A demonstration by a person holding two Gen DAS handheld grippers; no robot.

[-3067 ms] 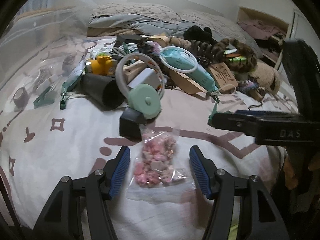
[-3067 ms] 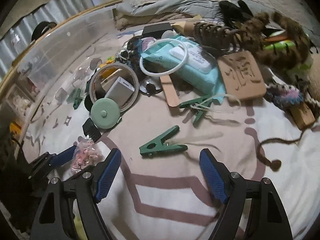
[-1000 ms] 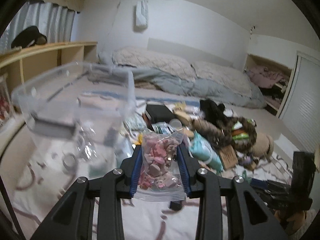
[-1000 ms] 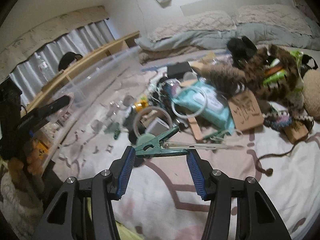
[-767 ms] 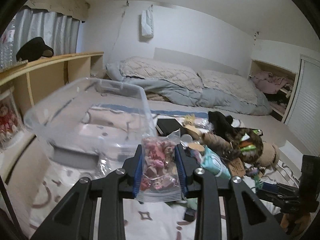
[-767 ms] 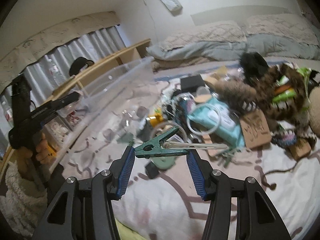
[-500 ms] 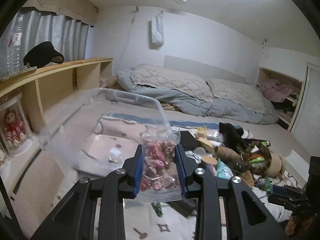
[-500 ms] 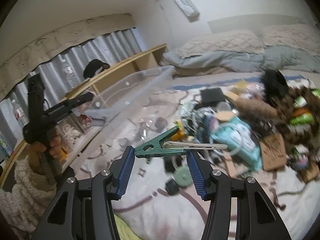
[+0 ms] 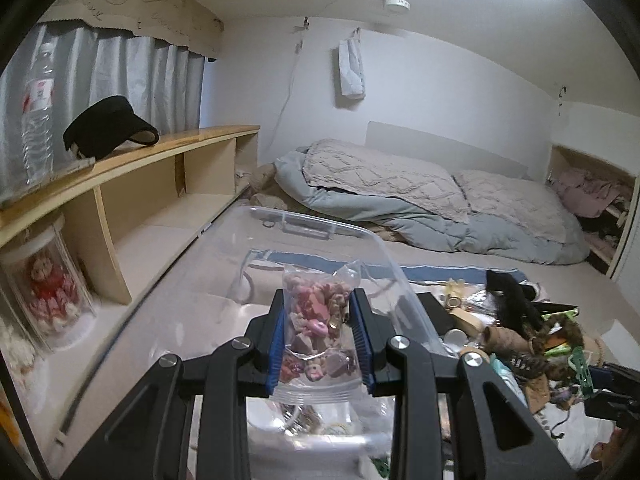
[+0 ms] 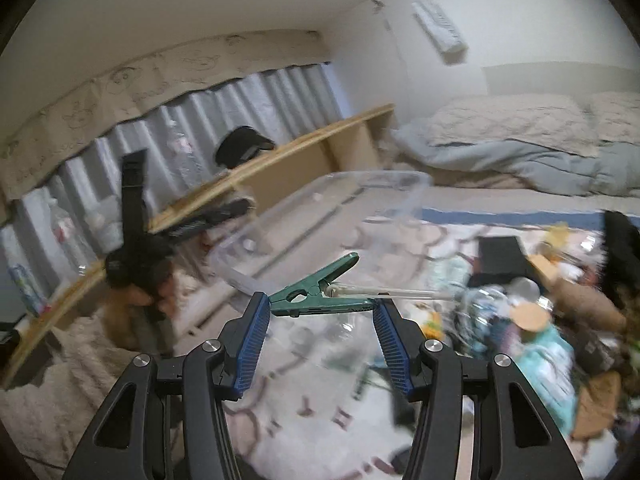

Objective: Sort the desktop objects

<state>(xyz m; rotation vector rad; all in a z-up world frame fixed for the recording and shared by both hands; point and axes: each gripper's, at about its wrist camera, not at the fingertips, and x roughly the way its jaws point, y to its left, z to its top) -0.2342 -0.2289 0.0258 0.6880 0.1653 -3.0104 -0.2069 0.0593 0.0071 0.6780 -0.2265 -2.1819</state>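
Observation:
My left gripper (image 9: 319, 336) is shut on a clear zip bag of pink and grey trinkets (image 9: 316, 328), held upright in the air over the clear plastic bin (image 9: 384, 248). In the right wrist view my right gripper (image 10: 320, 320) is shut on a green clothes peg (image 10: 316, 292), which lies crosswise between the blue pads (image 10: 251, 344) with a pale cord trailing right. The same bin (image 10: 360, 184) lies ahead of the peg. The left gripper's body (image 10: 136, 240) and the hand holding it show at the left of that view.
A pile of mixed objects (image 9: 520, 332) covers the patterned sheet right of the bin; it appears blurred as the pile (image 10: 540, 312) in the right wrist view. A wooden shelf (image 9: 132, 168) with a black visor and a water bottle runs along the left. Bedding (image 9: 420, 196) lies behind.
Both grippers have risen and swung left towards the bin, each keeping its load. The bin now lies directly under the bag, and the pile has slid to the right of both views.

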